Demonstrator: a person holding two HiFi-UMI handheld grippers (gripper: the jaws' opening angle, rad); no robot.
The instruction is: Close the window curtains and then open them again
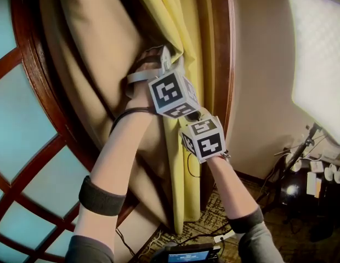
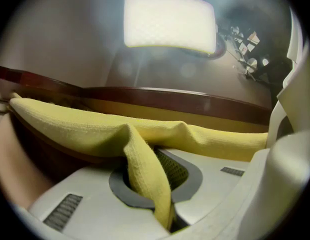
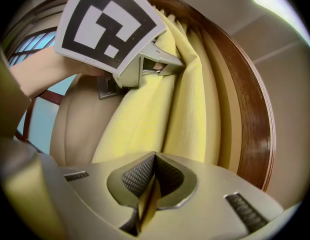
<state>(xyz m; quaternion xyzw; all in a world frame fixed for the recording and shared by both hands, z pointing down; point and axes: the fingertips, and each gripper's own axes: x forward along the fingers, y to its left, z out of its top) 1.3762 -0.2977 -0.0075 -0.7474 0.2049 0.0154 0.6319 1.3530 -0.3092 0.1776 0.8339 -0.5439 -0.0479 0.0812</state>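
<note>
- Yellow curtain (image 1: 182, 169) hangs gathered in folds at the right side of the arched window, and both tongs grasp it.
- Right gripper (image 3: 149, 186) is clenched on a thin fold of this yellow cloth. In the head view it is the lower one, just under the left.
- Left gripper (image 2: 162, 196) is clenched too, with a thicker fold of the same curtain pinched between its pads. The rest of the edge runs across its view.
- Beside the yellow cloth, on its left, a beige curtain (image 1: 93, 48) hangs bunched.
- Window panes (image 1: 27, 141) with dark wooden bars are at the left, and the wooden frame (image 1: 224, 64) stands just right of the yellow curtain.
- Farther right, a bright light panel (image 1: 321, 53) shines in front of the wall.
</note>
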